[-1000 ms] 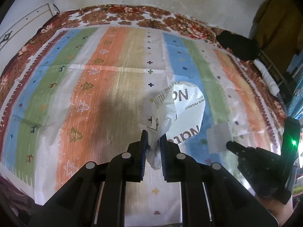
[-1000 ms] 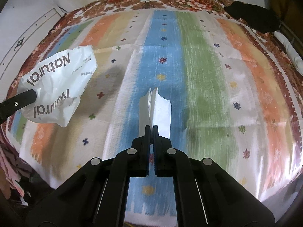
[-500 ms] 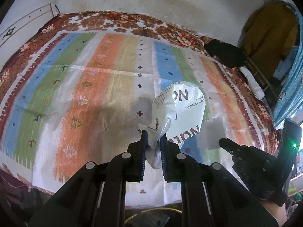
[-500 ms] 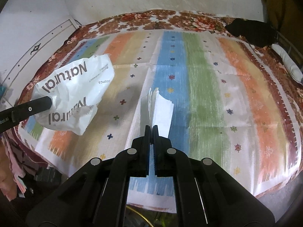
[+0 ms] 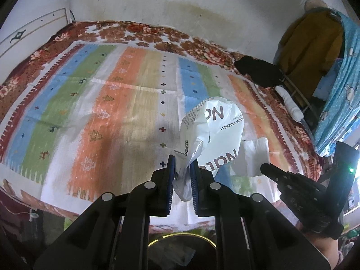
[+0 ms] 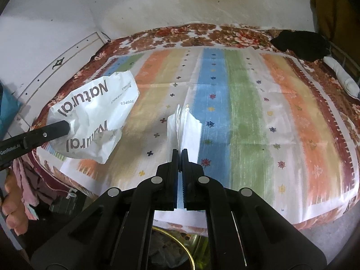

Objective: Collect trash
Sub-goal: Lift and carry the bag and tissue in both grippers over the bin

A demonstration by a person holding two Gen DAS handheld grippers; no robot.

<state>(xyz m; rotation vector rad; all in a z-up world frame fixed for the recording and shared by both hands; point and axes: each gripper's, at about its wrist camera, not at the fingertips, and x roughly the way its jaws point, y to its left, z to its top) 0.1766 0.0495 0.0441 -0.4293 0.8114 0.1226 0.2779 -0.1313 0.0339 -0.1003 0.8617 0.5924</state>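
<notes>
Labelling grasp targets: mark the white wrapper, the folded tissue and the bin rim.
white wrapper (image 5: 216,128), left wrist view: printed bulge above the pinch.
folded tissue (image 6: 186,130), right wrist view: upright folds ahead of the fingertips.
bin rim (image 6: 190,255), right wrist view: gold edge under the gripper.

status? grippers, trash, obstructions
Left gripper shut on white wrapper. Right gripper shut on folded tissue. Both lifted over bedspread; gold-rimmed bin below, path unobstructed.

- A home bedroom is showing: a bed is lying under a striped cloth and floral blanket.
- Clothes are hanging beside a stained wall.
</notes>
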